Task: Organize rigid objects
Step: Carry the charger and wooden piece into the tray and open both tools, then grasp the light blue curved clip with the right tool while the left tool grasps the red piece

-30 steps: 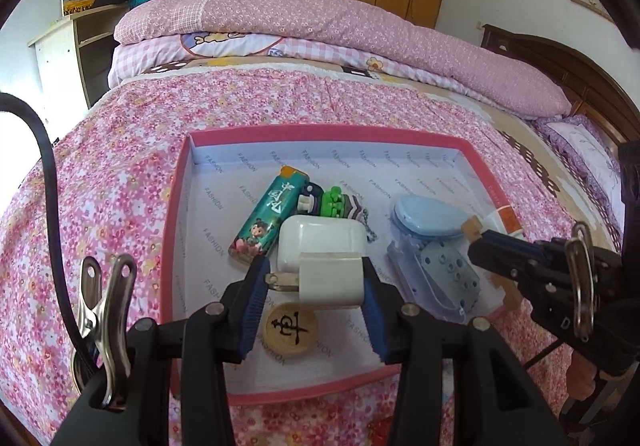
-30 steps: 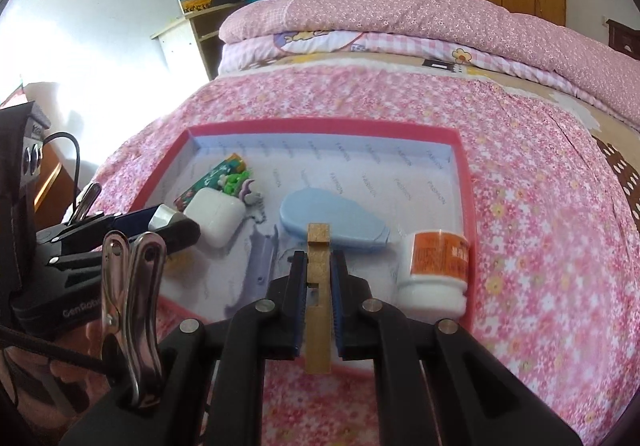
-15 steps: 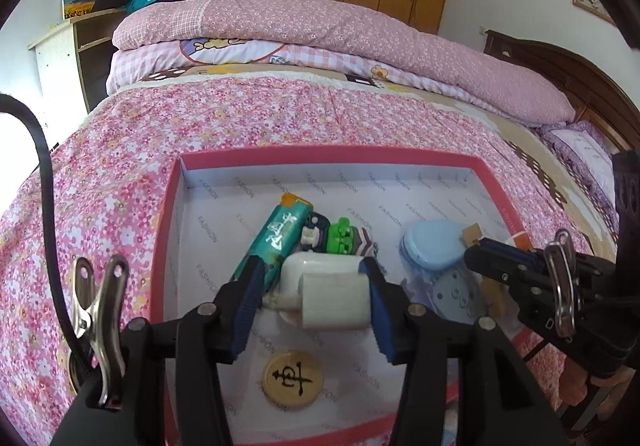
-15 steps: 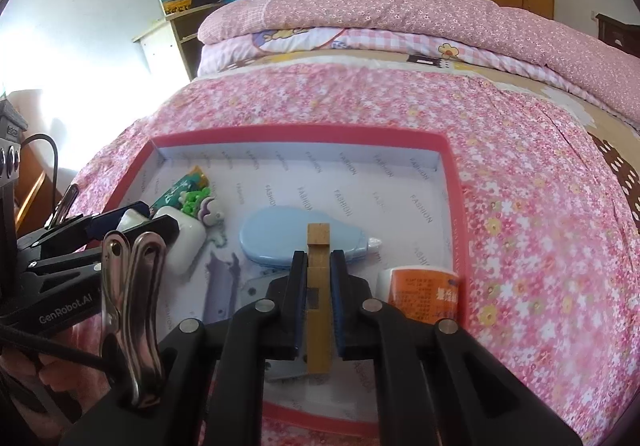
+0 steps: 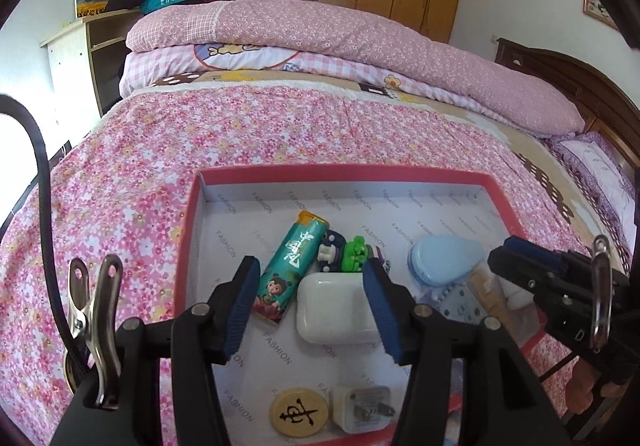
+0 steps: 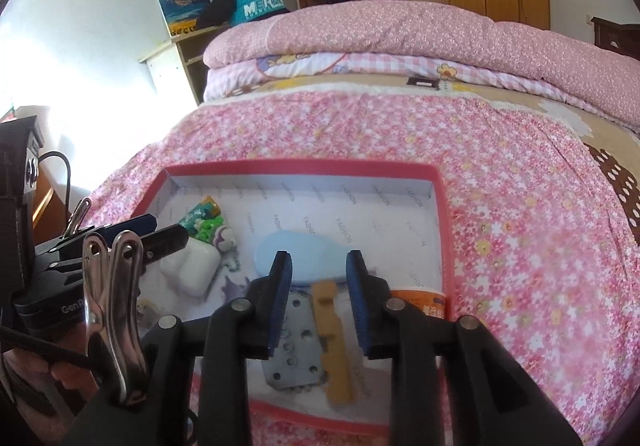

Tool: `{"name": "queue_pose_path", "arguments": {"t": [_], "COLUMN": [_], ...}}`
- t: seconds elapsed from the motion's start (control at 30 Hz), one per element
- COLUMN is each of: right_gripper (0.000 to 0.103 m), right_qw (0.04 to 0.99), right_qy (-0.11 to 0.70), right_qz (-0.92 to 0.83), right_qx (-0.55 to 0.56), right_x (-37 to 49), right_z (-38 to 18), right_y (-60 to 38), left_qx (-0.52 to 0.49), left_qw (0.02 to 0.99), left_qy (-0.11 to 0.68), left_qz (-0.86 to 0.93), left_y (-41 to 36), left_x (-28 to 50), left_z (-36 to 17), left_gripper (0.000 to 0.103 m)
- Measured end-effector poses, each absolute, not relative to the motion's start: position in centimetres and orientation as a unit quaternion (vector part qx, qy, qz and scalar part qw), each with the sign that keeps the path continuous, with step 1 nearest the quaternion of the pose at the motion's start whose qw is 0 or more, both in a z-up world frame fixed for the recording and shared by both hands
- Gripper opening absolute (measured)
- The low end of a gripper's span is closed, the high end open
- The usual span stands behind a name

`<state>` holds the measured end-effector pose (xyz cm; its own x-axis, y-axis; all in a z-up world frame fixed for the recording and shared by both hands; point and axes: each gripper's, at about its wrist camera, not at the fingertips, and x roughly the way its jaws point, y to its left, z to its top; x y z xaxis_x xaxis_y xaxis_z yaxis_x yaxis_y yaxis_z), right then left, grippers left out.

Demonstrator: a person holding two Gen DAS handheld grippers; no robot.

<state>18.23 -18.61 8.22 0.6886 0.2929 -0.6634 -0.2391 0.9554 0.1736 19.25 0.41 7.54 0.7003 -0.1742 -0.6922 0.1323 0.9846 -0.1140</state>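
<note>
- Right gripper point(image 6: 320, 286), which was clamped on the tan wooden clothespin point(image 6: 334, 342) a second ago, is now opening; the peg lies free below the parted pads, inside the red-rimmed white cardboard tray point(image 6: 442, 222)
- Left gripper point(image 5: 312, 306) stands half-wide and empty, having dropped the white plastic charger plug point(image 5: 362, 408) near the tray's front edge
- Both items look delivered; each hand seems free for another

Bright daylight; blown-out glare on white wall point(image 6: 100, 58) at left; strong fisheye bending, dark vignetted corners; focus sharp.
</note>
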Motion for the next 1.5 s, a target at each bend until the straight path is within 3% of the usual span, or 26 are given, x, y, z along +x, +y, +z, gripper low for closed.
{"name": "queue_pose_path", "arguments": {"t": [0.73, 1.5], "right_gripper": [0.036, 0.036], "right_qw": [0.901, 0.878], "right_qy": [0.39, 0.444], "right_qz": [0.188, 0.158], "right_qx": [0.036, 0.077], "right_x": [8.9, 8.5], "right_z": [7.5, 3.6], "right_y": [-16.5, -12.2], "left_qx": [-0.027, -0.046], "left_qw": [0.925, 0.908], "left_qy": [0.369, 0.407], "left_qz": [-0.091, -0.084], "left_y": [1.3, 4.0], "left_x": [10.6, 5.7], "left_z": [9.0, 4.1], "left_gripper": [0.056, 0.056]}}
